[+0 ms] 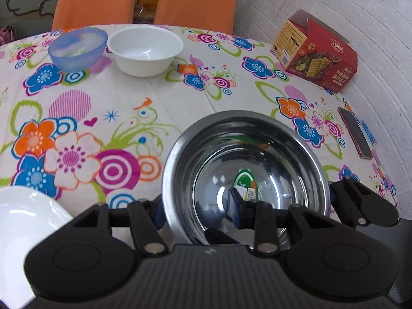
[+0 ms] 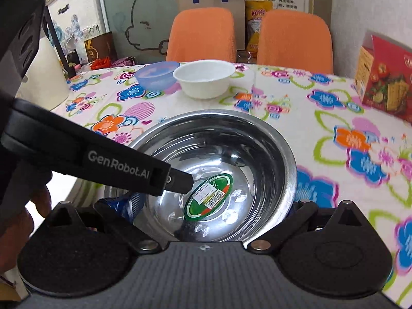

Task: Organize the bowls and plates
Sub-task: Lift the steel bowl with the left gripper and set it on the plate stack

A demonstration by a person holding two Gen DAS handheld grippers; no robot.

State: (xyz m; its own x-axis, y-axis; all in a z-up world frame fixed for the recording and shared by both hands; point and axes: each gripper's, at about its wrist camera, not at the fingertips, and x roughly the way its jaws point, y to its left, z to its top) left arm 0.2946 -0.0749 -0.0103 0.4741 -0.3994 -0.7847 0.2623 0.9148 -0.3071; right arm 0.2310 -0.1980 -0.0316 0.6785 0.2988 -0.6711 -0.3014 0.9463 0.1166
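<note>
One steel bowl (image 1: 247, 177) is clamped by the left gripper (image 1: 200, 213). Two more bowls, blue (image 1: 77, 49) and white (image 1: 145, 50), are seen on the counter (image 1: 154, 97). The right gripper (image 2: 211, 216) is spread wide.

A home dining corner. A bench under a flowered cloth (image 1: 128, 97) carries a red cardboard cracker box (image 1: 316, 51). Just behind the bench stand two orange padded chairs (image 2: 203, 36), with snack bags between them.

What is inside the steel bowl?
Inside the steel bowl: a green oval sticker and one finger of the left hand-held gripper. The metal beneath the sticker is covered.
</note>
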